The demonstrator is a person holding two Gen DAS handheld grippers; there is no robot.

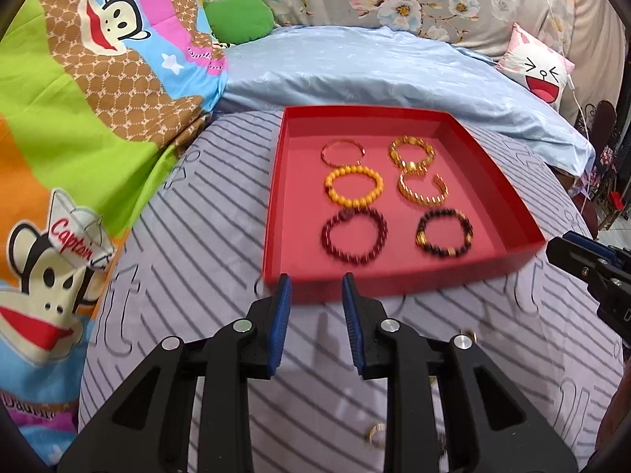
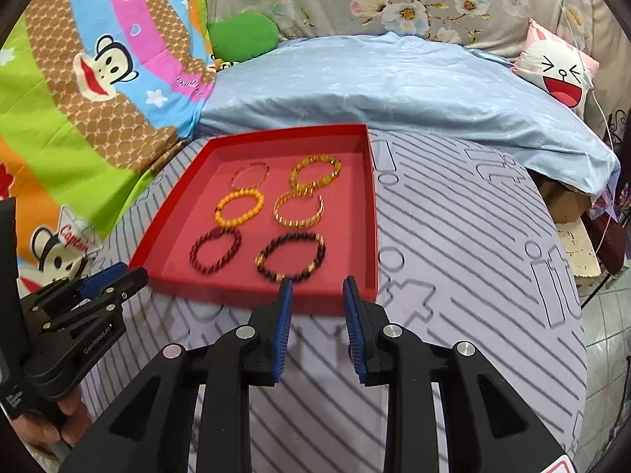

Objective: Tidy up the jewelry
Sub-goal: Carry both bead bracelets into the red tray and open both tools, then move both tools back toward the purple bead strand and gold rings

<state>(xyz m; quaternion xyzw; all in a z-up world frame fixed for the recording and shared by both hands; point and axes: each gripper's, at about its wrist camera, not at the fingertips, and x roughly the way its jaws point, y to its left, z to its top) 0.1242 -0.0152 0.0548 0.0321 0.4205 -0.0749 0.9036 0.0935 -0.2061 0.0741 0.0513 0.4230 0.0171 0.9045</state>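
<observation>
A shallow red tray (image 1: 276,205) (image 2: 372,213) lies on the striped bedsheet and holds several bracelets in two columns: a thin gold bangle (image 1: 342,152), an orange bead bracelet (image 1: 353,186), a dark red bead bracelet (image 1: 353,235), a gold chain bracelet (image 1: 412,151), an open gold cuff (image 1: 422,189) and a dark bead bracelet with gold beads (image 1: 443,233). My left gripper (image 1: 316,282) is open and empty just in front of the tray's near wall. My right gripper (image 2: 317,284) is open and empty at the tray's near right corner. Small gold rings (image 1: 376,431) lie on the sheet under my left gripper.
A cartoon monkey blanket (image 1: 79,118) lies left. A light blue quilt (image 1: 374,71) lies behind the tray, with a green cushion (image 1: 238,17) and a laughing-face pillow (image 1: 540,65). The bed edge and tiled floor (image 2: 603,347) are at right.
</observation>
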